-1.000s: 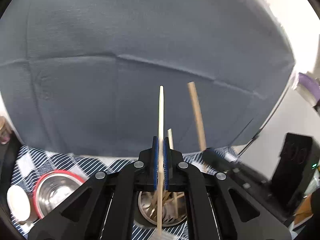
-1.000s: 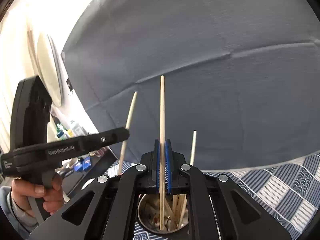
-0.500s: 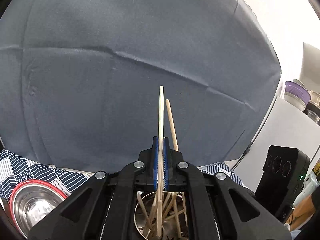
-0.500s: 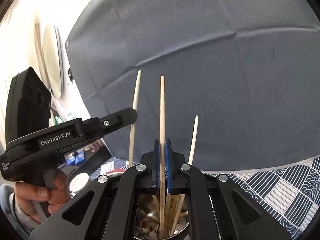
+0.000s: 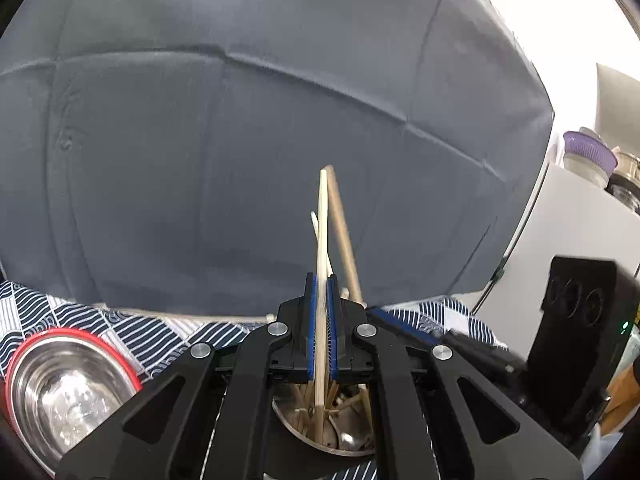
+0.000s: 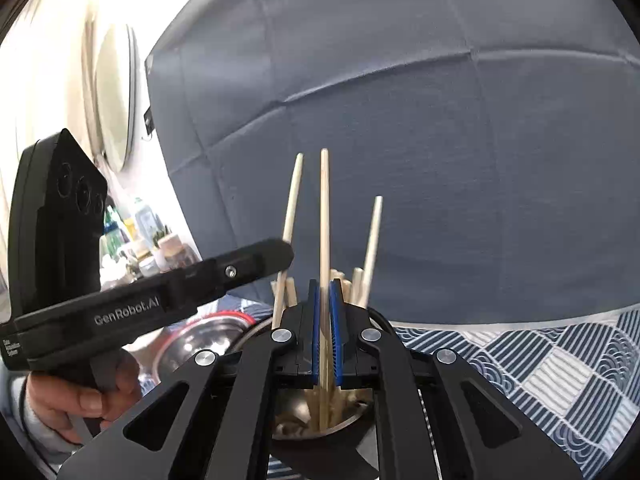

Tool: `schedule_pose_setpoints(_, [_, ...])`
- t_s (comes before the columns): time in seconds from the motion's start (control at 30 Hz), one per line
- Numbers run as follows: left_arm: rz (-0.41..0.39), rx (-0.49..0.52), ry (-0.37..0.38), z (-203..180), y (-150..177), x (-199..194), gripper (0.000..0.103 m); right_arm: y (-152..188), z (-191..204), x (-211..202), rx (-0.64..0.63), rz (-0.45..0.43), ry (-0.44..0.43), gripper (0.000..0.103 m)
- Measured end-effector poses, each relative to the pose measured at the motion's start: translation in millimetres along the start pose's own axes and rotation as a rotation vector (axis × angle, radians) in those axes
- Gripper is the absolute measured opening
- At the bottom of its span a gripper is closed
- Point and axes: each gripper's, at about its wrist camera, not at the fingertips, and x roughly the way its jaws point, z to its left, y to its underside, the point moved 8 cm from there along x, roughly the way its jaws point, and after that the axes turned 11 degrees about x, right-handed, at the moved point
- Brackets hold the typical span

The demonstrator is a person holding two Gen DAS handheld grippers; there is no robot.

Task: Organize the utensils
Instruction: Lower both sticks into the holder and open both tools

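Note:
My left gripper (image 5: 321, 280) is shut on a pale wooden chopstick (image 5: 322, 232) that stands upright with its lower end inside a steel utensil cup (image 5: 320, 438). My right gripper (image 6: 325, 286) stands with its jaws slightly parted around another upright chopstick (image 6: 324, 216), whose lower end is in the same cup (image 6: 340, 426). Several more chopsticks stand in the cup. The left gripper's body (image 6: 152, 304) shows in the right wrist view, just left of the cup.
A steel bowl with a red rim (image 5: 60, 392) sits left of the cup on a blue-and-white patterned cloth (image 6: 540, 364). A grey fabric backdrop (image 5: 240, 140) stands behind. Bottles and jars (image 6: 140, 240) stand far left.
Both grippers have come down over the cup, pushing their chopsticks deeper in among the others. The right jaws have eased apart a little around their chopstick.

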Motion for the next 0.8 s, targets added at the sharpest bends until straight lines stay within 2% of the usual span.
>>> schedule_pose_setpoints(0.13, [0.013, 0.018, -0.015, -2.6, 9.0, -9.5, 0.005, -1.8, -4.4, -14.8, 0.011, -0.022, 0.014, 0.005])
schedule_pose_setpoints(0.23, [0.023, 0.025, -0.030, -2.9, 14.3, -16.4, 0.005, 1.4, -1.3, -22.3, -0.037, -0.018, 0.037, 0.005])
schedule_pose_setpoints(0.53, [0.061, 0.009, -0.060, 1.3, 27.6, -33.5, 0.005, 31.3, 1.0, -29.4, -0.143, 0.042, 0.143, 0.005])
schedule_pose_setpoints(0.7, [0.086, 0.006, -0.067, -0.2, 29.2, -37.4, 0.005, 28.1, 0.0, -33.9, -0.128, 0.052, 0.156, 0.006])
schedule_pose_setpoints(0.8, [0.096, -0.010, -0.080, 2.2, 29.0, -41.7, 0.015, 25.6, 0.6, -39.7, -0.136, 0.051, 0.166, 0.006])
